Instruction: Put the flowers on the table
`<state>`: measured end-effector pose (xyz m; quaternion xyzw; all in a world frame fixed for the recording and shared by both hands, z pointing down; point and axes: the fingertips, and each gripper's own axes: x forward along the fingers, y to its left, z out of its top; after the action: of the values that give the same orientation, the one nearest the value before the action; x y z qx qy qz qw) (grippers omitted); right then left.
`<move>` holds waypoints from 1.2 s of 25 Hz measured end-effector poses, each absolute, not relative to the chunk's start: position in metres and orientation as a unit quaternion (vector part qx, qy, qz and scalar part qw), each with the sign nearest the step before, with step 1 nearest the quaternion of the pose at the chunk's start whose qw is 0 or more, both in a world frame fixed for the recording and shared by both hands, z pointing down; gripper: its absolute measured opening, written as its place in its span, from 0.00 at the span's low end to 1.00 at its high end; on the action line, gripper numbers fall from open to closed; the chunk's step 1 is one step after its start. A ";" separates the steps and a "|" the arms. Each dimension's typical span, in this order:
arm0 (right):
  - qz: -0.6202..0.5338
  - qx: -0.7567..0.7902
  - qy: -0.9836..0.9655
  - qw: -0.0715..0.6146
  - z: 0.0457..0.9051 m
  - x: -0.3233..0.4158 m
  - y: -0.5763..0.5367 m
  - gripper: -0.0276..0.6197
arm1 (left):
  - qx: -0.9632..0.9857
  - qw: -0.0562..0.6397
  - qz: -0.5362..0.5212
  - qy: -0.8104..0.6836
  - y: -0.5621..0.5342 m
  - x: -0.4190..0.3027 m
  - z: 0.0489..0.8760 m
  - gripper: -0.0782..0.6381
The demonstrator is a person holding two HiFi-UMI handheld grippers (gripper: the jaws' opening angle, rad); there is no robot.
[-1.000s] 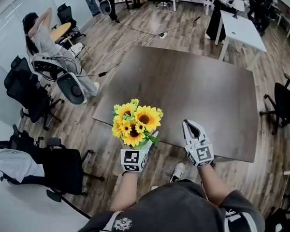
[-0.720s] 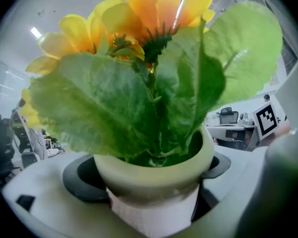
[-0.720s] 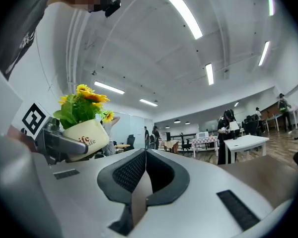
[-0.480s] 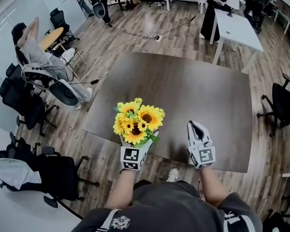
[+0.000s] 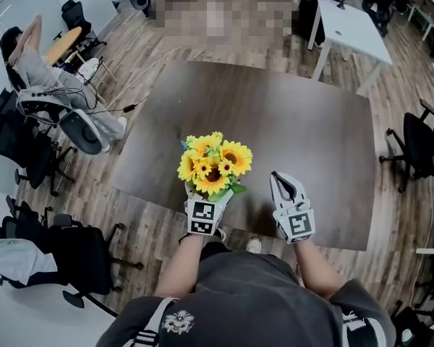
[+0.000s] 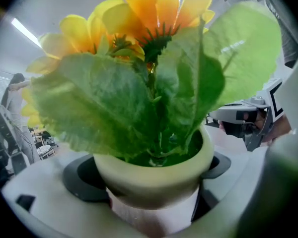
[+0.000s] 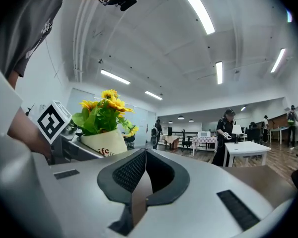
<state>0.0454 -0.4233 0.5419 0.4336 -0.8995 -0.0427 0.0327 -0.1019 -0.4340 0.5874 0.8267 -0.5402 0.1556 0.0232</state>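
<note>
Cream-coloured and smooth, the pot sits squarely between my left jaws. Their dark pads press its sides just under the rim, so the left gripper is clamped on it. I hold it low on the body and upright, I judge so that nothing tips out and the base stays free to meet a surface. Out of the pot's mouth, just beyond the jaws, rise broad green leaves. Above them are the flowers, yellow sunflowers with dark centres. The stems go down into the pot, and I cannot see what they stand in.

Beside the left jaws, level with them and apart, is my right gripper. Its jaws are pressed together with nothing between them. It has no share in the load. I judge it is parked there to stay clear, ready to steady the pot if needed.

Ahead of both sets of jaws lies the table, dark brown, with nothing on it. The flowers hang over its near edge. I cannot tell how far the pot's base is above the top, but it does not look set down yet. My reading is that the carry is nearly over and the lowering remains.

Well beyond the jaws stand a white table and some office chairs.
</note>
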 end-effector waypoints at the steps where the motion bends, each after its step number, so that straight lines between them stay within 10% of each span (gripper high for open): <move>1: -0.037 0.433 -0.900 0.038 0.546 0.045 -0.428 0.08 | 0.825 0.026 0.165 -0.540 -0.440 -0.101 0.595 0.87; 30: 0.089 0.480 -0.857 0.162 0.667 0.035 -0.462 0.08 | 0.787 0.117 0.277 -0.539 -0.480 -0.124 0.759 0.87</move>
<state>0.0353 -0.4617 0.6669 0.4803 -0.8575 0.0894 0.1615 -0.1241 -0.4805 0.7593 0.7868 -0.5391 0.2768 0.1173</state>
